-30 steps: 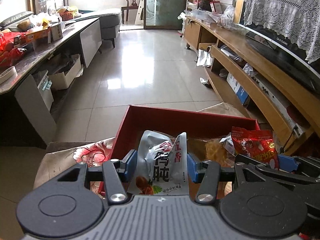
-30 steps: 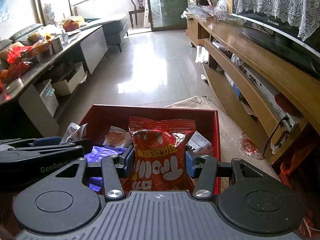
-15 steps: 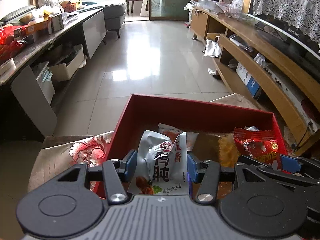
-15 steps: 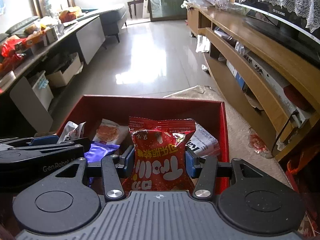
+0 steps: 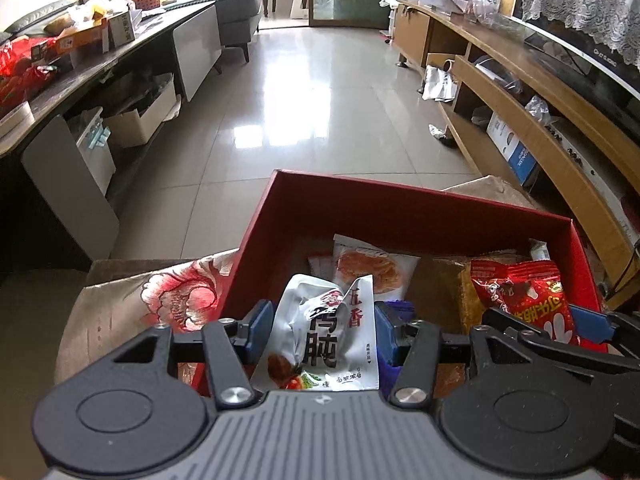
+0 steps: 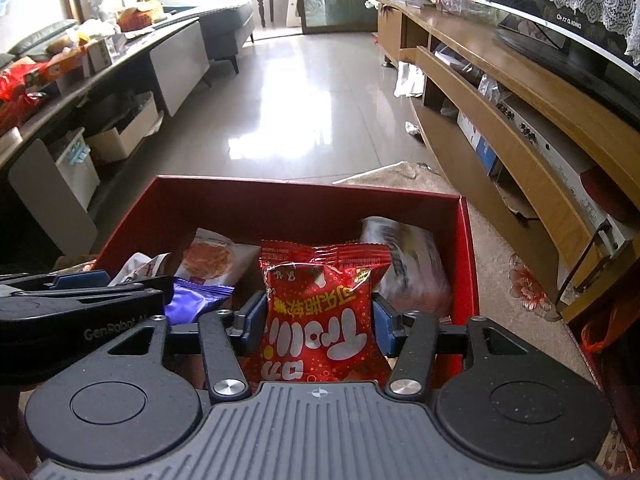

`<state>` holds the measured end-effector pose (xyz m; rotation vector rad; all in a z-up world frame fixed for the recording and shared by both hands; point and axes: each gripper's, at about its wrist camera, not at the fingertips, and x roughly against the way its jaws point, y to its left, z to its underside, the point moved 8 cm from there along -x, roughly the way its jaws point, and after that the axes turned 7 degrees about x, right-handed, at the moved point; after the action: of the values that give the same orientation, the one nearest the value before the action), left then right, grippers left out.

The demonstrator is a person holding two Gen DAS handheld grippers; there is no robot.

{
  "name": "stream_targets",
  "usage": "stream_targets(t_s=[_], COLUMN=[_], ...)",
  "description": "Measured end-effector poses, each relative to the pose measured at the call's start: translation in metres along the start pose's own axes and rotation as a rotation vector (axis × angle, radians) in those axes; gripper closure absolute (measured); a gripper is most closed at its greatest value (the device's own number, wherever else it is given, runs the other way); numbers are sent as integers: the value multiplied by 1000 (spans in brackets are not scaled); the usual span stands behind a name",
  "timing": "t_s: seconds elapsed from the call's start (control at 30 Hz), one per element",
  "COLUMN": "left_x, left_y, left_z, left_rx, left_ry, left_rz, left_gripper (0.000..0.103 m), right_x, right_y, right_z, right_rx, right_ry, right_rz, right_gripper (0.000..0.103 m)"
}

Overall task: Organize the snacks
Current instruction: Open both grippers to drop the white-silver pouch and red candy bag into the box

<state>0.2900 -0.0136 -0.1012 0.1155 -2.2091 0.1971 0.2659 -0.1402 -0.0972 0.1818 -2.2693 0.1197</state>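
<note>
The red snack bag [image 6: 320, 320] sits between the blue pads of the right gripper [image 6: 318, 320], whose jaws are opening, above the near right part of the red box [image 6: 304, 200]. Beside it, the left gripper [image 5: 320, 332] clenches a white snack pouch [image 5: 324, 336] over the box's near left corner. An orange-printed packet [image 5: 372, 264] and a purple packet [image 6: 196, 296] lie inside the box.
</note>
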Motion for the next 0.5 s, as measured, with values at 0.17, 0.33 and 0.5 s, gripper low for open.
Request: stream_targets(t_s=[0.17,0.33,0.5], left_x=[2,8,19], left_y=[2,3,3], left_z=[-1,-2,-5], left_rx=[6,14,9], left_ry=[6,0,-23], left_rz=[2,6,9], left_gripper=[48,44,40], right_x=[2,5,15], right_y=[-2,-3,-6], right_z=[0,0,-1], right_rx=[3,4,-13], right_ry=[-1,-5,-28], right_rz=[17,26,26], right_gripper=[31,27,25])
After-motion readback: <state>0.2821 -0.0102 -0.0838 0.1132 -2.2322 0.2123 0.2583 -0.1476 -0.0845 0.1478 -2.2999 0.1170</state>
